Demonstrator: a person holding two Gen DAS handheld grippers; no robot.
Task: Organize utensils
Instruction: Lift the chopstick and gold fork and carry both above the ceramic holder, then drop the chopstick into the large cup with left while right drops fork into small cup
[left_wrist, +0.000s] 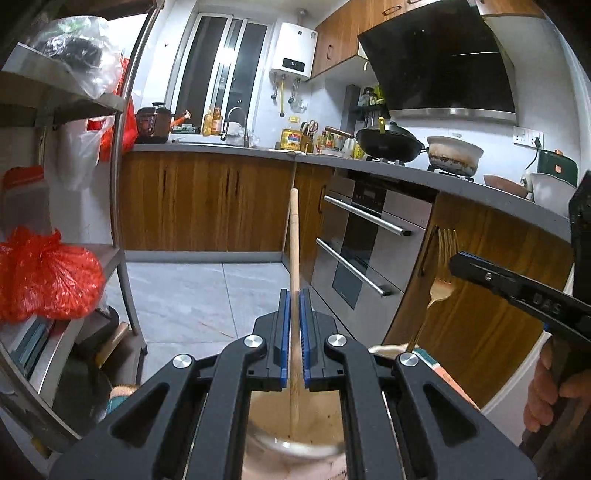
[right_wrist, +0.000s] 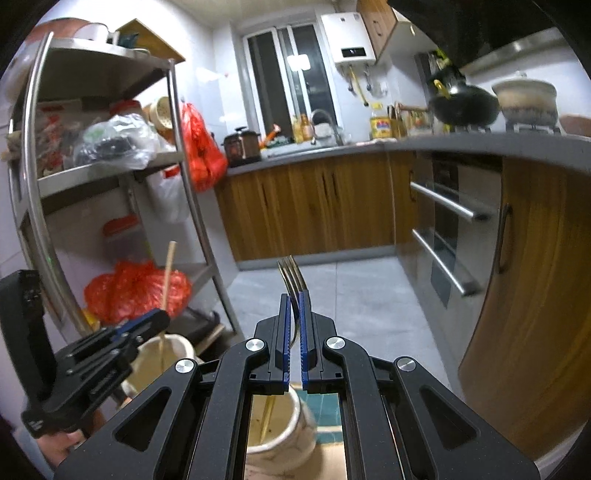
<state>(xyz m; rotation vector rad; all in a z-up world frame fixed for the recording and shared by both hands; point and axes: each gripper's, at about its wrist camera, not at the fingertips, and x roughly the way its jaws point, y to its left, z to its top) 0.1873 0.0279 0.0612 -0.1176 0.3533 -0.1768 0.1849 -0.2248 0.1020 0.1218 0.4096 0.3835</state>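
Note:
My left gripper (left_wrist: 294, 295) is shut on a wooden chopstick (left_wrist: 294, 236) that stands upright, its lower end down in a beige jar (left_wrist: 295, 424) below the fingers. My right gripper (right_wrist: 294, 297) is shut on a gold fork (right_wrist: 291, 273), tines up, its handle reaching down into a second pale jar (right_wrist: 299, 424). In the left wrist view the fork (left_wrist: 441, 280) and the right gripper (left_wrist: 517, 291) show at the right. In the right wrist view the left gripper (right_wrist: 144, 325), the chopstick (right_wrist: 168, 280) and its jar (right_wrist: 177, 350) show at the lower left.
A steel shelf rack (right_wrist: 110, 170) with red and clear bags stands to the left. Wooden cabinets (left_wrist: 207, 199), an oven (left_wrist: 369, 240) and a counter with wok (left_wrist: 388, 142) and pot lie ahead and right. Grey tile floor (left_wrist: 192, 295) lies between.

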